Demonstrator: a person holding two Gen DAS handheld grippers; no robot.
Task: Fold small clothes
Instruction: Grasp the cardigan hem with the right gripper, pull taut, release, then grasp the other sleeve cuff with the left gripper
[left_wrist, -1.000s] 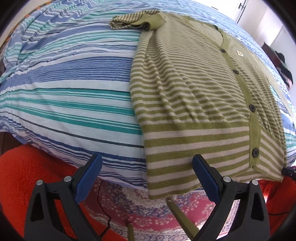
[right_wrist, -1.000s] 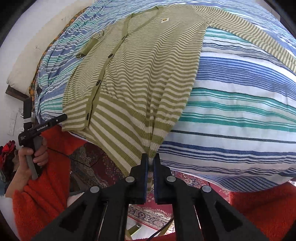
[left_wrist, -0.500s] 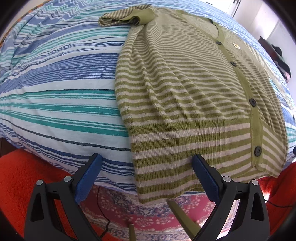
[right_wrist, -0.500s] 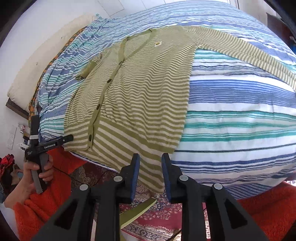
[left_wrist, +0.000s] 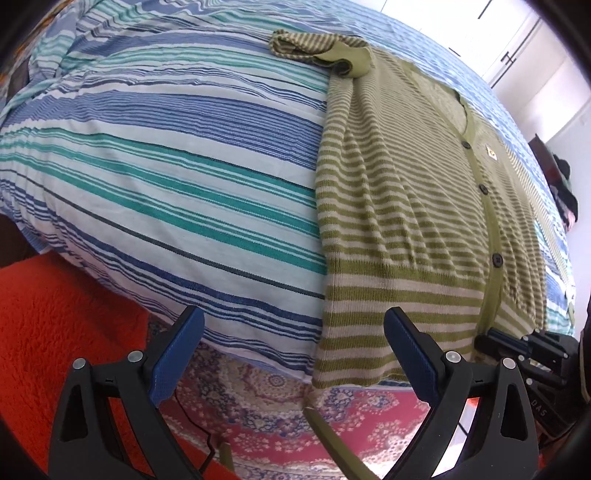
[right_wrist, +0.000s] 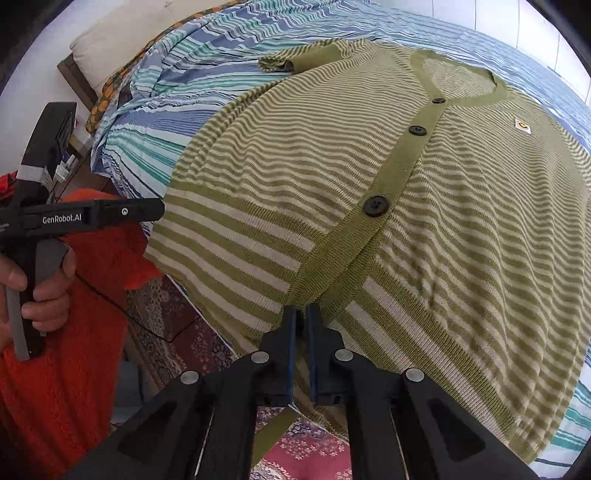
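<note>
A green and cream striped cardigan (left_wrist: 406, 206) with dark buttons lies flat on the striped bedspread (left_wrist: 166, 166), its hem hanging over the near edge. One sleeve (left_wrist: 321, 48) is bunched at the far top. My left gripper (left_wrist: 293, 354) is open and empty, just before the hem's left corner. In the right wrist view the cardigan (right_wrist: 424, 206) fills the frame. My right gripper (right_wrist: 301, 314) is shut on the hem at the bottom of the button band. The left gripper (right_wrist: 92, 214) shows at the left, held by a hand.
A red fleece blanket (left_wrist: 55, 314) and a patterned rug (left_wrist: 266, 413) lie below the bed edge. A cream pillow (right_wrist: 122, 40) sits at the head of the bed. Dark clothes (left_wrist: 563, 184) hang at the far right by the white wall.
My right gripper moved left along the hem to the button band, opened on the way and shut on the hem. My left gripper shifted left, so the cardigan now sits to its right.
</note>
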